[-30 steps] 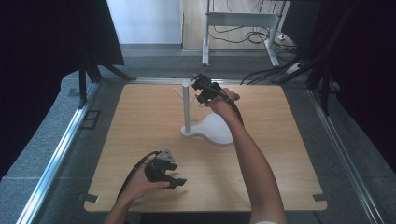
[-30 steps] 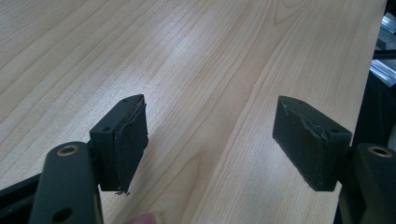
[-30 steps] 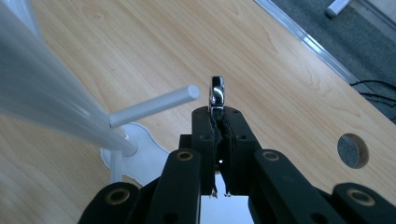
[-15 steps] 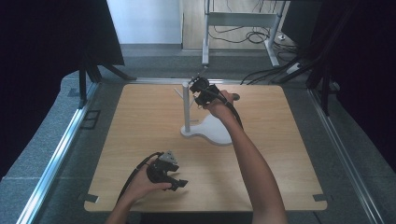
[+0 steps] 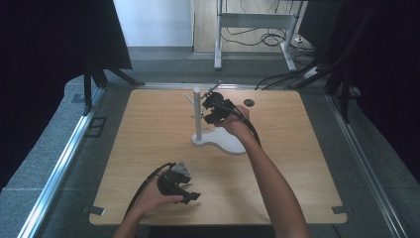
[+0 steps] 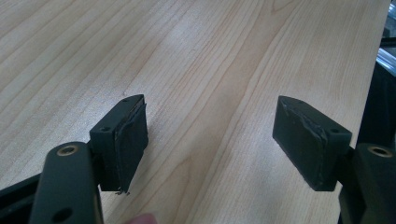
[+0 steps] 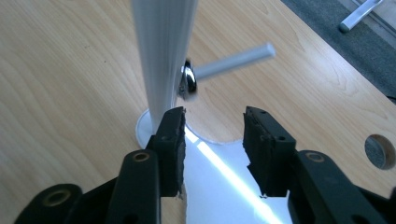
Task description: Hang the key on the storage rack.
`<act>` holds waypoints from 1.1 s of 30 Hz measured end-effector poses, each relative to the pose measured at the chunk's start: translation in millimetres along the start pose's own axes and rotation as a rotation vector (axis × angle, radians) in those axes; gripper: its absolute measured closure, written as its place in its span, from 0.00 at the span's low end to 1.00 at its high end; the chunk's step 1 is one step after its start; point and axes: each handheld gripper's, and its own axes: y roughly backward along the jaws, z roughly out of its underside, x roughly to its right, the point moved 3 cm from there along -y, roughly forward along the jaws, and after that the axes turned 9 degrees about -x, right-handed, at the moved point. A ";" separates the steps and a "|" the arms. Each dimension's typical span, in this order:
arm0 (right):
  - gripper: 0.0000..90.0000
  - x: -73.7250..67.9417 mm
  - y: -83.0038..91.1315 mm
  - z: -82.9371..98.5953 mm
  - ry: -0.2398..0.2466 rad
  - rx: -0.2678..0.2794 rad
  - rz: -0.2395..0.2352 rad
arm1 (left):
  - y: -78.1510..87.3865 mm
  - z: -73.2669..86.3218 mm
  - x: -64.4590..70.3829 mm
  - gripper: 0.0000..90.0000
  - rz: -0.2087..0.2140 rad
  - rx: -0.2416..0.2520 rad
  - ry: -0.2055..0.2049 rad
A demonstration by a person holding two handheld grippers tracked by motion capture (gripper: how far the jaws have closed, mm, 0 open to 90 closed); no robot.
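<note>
- Two grippers are at work, and the near one, the left gripper (image 5: 185, 194), has barely shifted over the last second: it still rests low at the front edge of the bench (image 5: 148, 129), held in the person's left hand (image 5: 153, 198).
- Its jaws stand spread wide in the left gripper view, with nothing but bare wood grain between them; it looks parked, taking no part for now.
- Farther back, the right forearm (image 5: 270, 183) stretches across the middle of the bench toward the white stand (image 5: 225, 141).
- What has changed is here: the right gripper (image 5: 214, 106) has crept a little leftward, closing in on the upright post (image 5: 197, 114), and now sits just beside its upper part.
- In the right gripper view its jaws are partly spread and grip nothing; the post (image 7: 163, 51) rises just past the left jaw, not between the two.
- Beyond the post a thin side peg (image 7: 233, 60) sticks out, with a shiny metal ring or washer (image 7: 188, 83) where the peg meets the post.
- My reading: this is the final approach, the ring or peg being the likely target; the jaws must still line up around it before they close.
- At the far right a round hole (image 5: 249, 102) marks the bench top.
</note>
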 end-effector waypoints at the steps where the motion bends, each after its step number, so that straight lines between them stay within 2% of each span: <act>1: 0.63 -0.2 2.0 3.2 -0.002 0.006 0.000 | -0.7 -0.1 0.3 0.30 -0.003 -0.001 0.000; 5: 0.59 -1.0 12.3 22.3 -0.014 0.046 -0.027 | -2.8 -0.8 1.9 0.30 -0.005 -0.010 -0.007; 12: 0.57 -6.3 23.3 62.5 -0.039 0.091 -0.044 | -4.4 -1.0 1.8 0.30 -0.014 -0.019 -0.003; 13: 0.57 -7.0 25.5 75.5 -0.032 0.094 -0.050 | -4.0 -1.0 1.4 0.30 -0.018 -0.013 -0.002; 14: 0.57 -7.0 25.5 75.5 -0.032 0.094 -0.050 | -3.1 -1.0 1.2 0.30 -0.019 -0.006 0.001; 18: 0.57 -10.4 29.7 102.2 -0.060 0.114 -0.063 | 1.5 -1.4 0.0 0.30 -0.029 0.017 0.007; 20: 0.57 -11.7 31.5 115.4 -0.058 0.122 -0.067 | 3.2 -1.4 0.0 0.30 -0.033 0.025 0.011; 25: 0.57 -15.9 32.3 146.9 -0.079 0.139 -0.079 | 2.7 -1.2 0.1 0.30 -0.037 0.013 0.003; 33: 0.57 -12.3 27.2 196.1 -0.140 0.163 -0.075 | -2.4 -0.8 -0.2 0.30 -0.037 -0.010 0.007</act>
